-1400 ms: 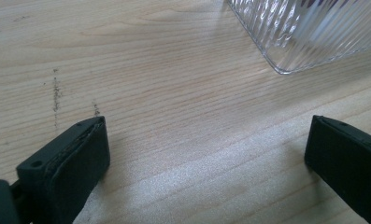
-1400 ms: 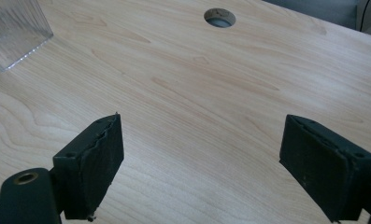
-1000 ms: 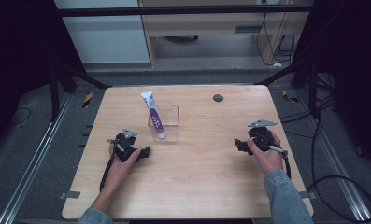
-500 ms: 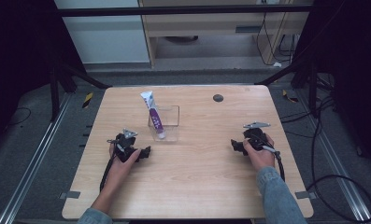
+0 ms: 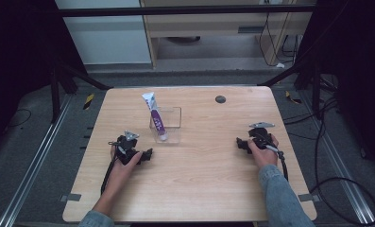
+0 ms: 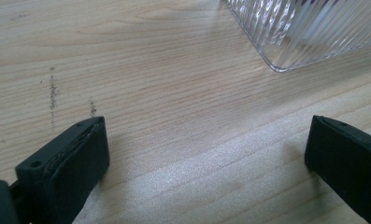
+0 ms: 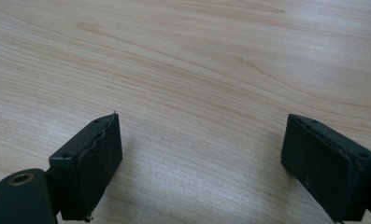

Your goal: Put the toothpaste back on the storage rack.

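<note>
Looking at the table (image 5: 185,189) first: light wood, mostly bare, person seated at the near edge with both forearms in over it.

Clear ribbed box (image 5: 166,125) sits a bit left of centre, closer to the far edge than the near one. A tube (image 5: 155,115), white with a purple band, stands in it, leaning with its flat end up over the far-left rim and its cap end down in the near part of the box. So the tube already being in the box reads as the done part, if that was the job; I'd judge nothing is left in hand.

Left gripper (image 5: 146,154) rests low on the table, near-left of the box, apart from it. In the left gripper view its jaws stand wide apart with bare wood between them, and the box corner (image 6: 286,42) is just ahead, not touched.

Right gripper (image 5: 241,143) sits toward the right edge, well apart from the box. Right gripper view: jaws spread wide, only wood grain between them, nothing gripped. They have just been opening slightly.

Small dark disc (image 5: 220,99) lies near the far edge, right of centre, untouched.

Read: both hands parked and empty, looks like end of a cycle or a pause before the next pick. Can't tell which.
</note>
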`<state>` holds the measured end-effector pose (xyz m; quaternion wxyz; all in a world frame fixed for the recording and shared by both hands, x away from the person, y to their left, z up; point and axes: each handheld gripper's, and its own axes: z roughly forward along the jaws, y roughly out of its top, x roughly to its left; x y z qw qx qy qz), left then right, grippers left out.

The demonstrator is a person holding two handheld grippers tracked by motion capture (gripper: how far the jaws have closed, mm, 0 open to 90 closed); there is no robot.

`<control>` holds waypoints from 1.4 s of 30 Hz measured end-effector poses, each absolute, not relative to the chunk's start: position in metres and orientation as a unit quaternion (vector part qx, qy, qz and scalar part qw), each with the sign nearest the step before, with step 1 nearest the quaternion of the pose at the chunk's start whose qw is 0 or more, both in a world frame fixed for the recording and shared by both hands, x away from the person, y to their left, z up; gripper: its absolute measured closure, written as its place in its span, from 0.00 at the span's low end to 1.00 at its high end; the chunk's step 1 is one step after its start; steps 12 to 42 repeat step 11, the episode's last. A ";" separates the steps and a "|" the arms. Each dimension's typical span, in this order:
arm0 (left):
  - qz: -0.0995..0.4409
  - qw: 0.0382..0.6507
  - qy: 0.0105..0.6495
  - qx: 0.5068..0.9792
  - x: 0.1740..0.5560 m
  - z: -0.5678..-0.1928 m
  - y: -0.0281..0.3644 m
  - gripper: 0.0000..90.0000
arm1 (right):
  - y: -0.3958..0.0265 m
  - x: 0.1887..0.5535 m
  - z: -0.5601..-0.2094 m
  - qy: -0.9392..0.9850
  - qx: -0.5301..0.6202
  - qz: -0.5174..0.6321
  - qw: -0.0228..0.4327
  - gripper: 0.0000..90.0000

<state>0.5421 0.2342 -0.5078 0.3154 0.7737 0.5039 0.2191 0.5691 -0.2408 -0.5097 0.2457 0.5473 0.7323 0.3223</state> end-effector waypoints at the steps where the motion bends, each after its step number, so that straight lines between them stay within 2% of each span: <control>1: 0.219 0.316 0.504 0.773 0.542 -0.508 0.234 0.00 | -0.240 0.569 -0.511 0.731 0.546 0.325 0.249 0.13; 4: 0.219 0.316 0.504 0.773 0.542 -0.508 0.234 0.00 | -0.239 0.569 -0.511 0.732 0.546 0.324 0.246 0.10; 7: 0.219 0.317 0.502 0.774 0.543 -0.508 0.234 0.00 | -0.234 0.567 -0.511 0.729 0.560 0.313 0.240 0.00; 42: 0.219 0.318 0.502 0.774 0.543 -0.508 0.234 0.00 | -0.231 0.564 -0.512 0.713 0.580 0.305 0.248 0.00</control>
